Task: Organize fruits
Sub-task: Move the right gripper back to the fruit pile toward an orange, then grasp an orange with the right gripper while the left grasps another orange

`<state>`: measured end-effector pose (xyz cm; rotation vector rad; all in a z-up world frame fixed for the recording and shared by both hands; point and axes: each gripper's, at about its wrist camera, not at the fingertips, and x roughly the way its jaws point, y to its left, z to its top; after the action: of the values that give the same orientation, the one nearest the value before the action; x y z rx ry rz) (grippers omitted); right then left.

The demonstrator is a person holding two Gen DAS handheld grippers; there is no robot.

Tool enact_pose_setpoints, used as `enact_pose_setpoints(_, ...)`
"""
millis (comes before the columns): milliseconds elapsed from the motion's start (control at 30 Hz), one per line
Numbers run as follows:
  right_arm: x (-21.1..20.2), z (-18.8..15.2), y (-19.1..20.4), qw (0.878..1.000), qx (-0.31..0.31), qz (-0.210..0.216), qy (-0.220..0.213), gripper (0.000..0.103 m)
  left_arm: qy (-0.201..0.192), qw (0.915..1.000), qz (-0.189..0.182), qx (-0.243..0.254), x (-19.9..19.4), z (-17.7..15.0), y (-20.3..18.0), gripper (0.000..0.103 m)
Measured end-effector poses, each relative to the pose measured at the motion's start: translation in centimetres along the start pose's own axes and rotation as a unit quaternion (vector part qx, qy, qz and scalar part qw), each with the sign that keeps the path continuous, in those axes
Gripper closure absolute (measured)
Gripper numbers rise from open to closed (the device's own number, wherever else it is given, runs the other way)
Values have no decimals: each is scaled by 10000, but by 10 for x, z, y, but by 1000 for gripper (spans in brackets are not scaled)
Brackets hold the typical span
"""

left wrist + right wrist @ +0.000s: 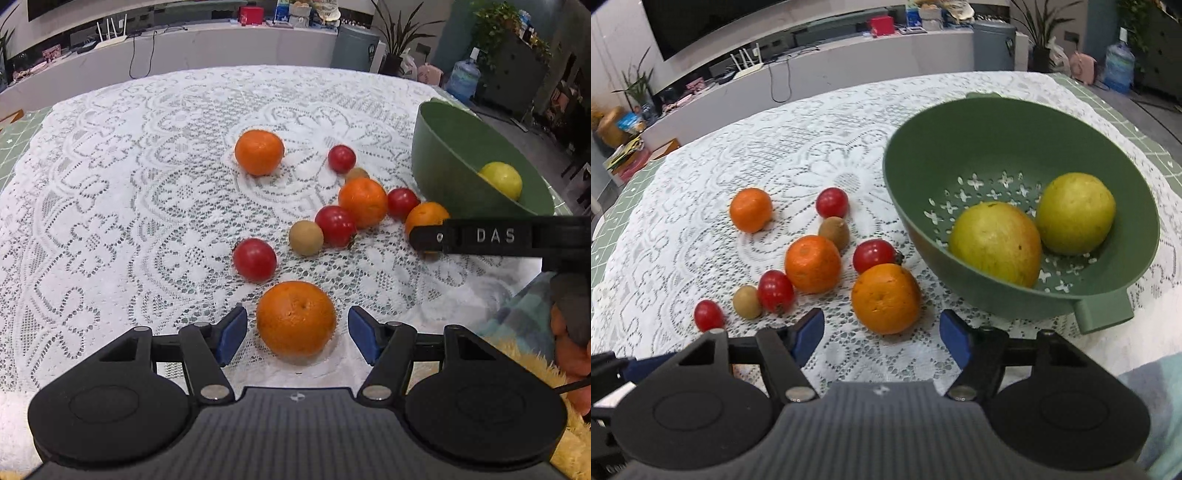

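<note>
A large orange (295, 317) lies on the lace cloth between the blue pads of my left gripper (297, 334), with a gap on each side; the gripper is open. In the right wrist view another orange (885, 298) sits just ahead of my right gripper (882, 338), whose pads stand apart without touching it. That gripper's black finger (480, 236) crosses the left wrist view from the right. The green colander bowl (960, 147) holds two yellow-green fruits (995, 242) (1075, 214). Two more oranges (812, 264) (750, 209), several red tomatoes (873, 254) and brown kiwis (834, 230) lie loose to its left.
A white lace cloth (110, 184) covers the round table over a green mat. The bowl's handle (1102, 314) juts toward my right gripper. A sleeve and a yellow fuzzy cloth (535, 354) sit at the near right. Shelves, plants and a water bottle stand beyond the table.
</note>
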<state>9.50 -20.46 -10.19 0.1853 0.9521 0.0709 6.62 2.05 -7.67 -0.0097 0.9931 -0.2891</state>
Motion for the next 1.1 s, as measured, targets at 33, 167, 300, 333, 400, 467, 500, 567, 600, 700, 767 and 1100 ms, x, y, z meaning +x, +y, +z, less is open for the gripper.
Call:
enact_pose_setpoints(33,2,1,0,10000,30,-8,11,37,17,10000,-6,-5,1,0,0,30)
enact_pose_setpoints(167,8,4,-2,9998,157,-21,104,42,26,10000,-31,52,3,0,-2,30)
enact_pose_setpoints(300,15,6,-3,9994,290,-26,206,45,96,9999,-14,101,7,-1,-4,34)
enact_pose_setpoints(333,16,7,-3,9993,309,-27,216,47,115,9999,-9,103,8,-1,-4,35)
enact_pose_setpoints(400,19,8,-2,9992,304,-48,251,54,132,9999,1,99,9,-1,-4,37)
enact_pose_setpoints(467,21,8,-2,9992,293,-55,283,62,148,9999,10,64,10,0,-3,41)
enact_pose_setpoints(500,21,7,-2,9991,291,-73,295,62,159,9999,13,47,10,0,-2,45)
enact_pose_setpoints(567,22,7,-2,9991,291,-76,286,62,157,9999,-10,26,10,0,-1,48)
enact_pose_setpoints(600,22,7,-2,9992,280,-78,281,62,155,9999,-19,30,10,0,-1,48)
enact_pose_setpoints(700,21,7,-2,9993,260,-85,266,63,138,9999,-22,38,10,-1,-1,49)
enact_pose_setpoints(767,20,6,-2,9993,272,-78,255,63,123,9999,-24,31,9,-1,-1,50)
enact_pose_setpoints(1100,7,-1,-4,9996,250,61,107,64,-64,9999,-74,-93,3,0,0,50)
